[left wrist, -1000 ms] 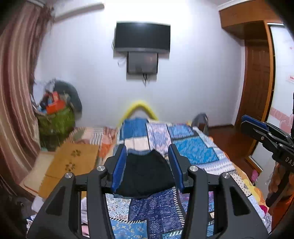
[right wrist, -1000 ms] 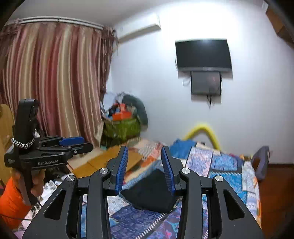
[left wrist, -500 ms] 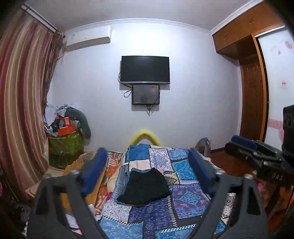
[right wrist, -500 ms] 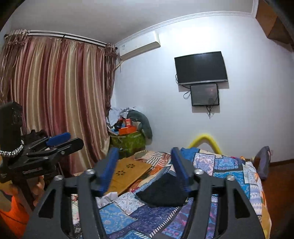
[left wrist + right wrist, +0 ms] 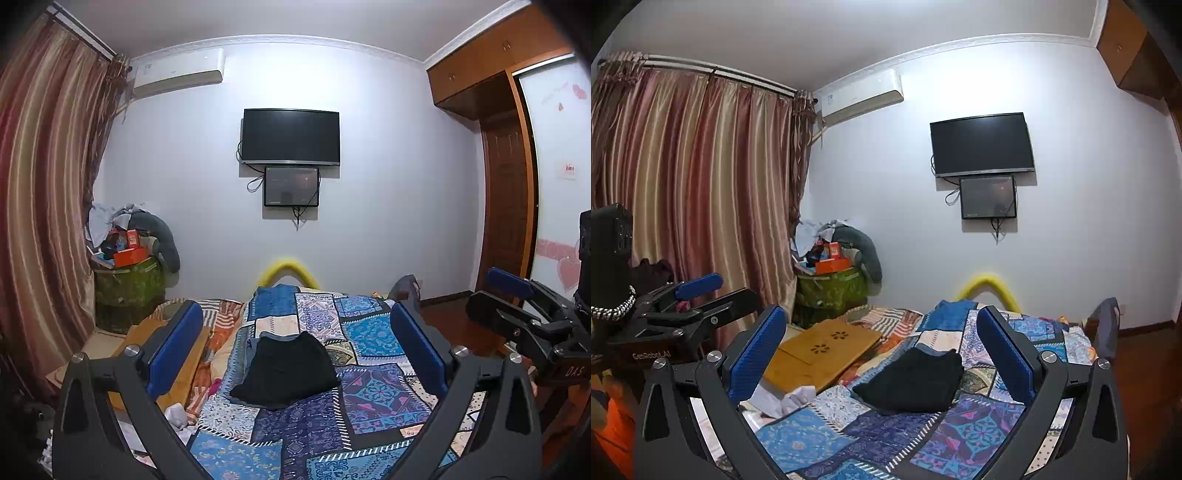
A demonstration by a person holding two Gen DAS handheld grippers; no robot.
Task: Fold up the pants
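1. White walls close in this bedroom, with a dark television [image 5: 290, 136] mounted high and a smaller screen [image 5: 291, 186] hung just below it.
2. Striped pink-and-gold curtains [image 5: 690, 192] cover the left side, and an air conditioner [image 5: 862, 96] sits up near the ceiling beside them.
3. Low on the floor lies a bed [image 5: 373, 332] under a blue patchwork quilt, a yellow padded arch [image 5: 289, 270] standing at its far end.
4. The pants [image 5: 286, 371], black and folded into a compact bundle, rest on the quilt around the middle of the bed, touched by nothing.
5. A wooden lap board [image 5: 822, 350] lies beside the bed on the left, with a crumpled white cloth [image 5: 783, 400] near its close edge.
6. The left gripper [image 5: 295, 354] hangs over the near end of the bed, its blue-padded jaws opening wide; they hold nothing, and the pants lie well beyond them.
7. The right gripper [image 5: 882, 354] is the same: jaws opening, no cloth between them.
8. A green basket [image 5: 833, 291] heaped with boxes and clothes stands in the corner by the curtains.
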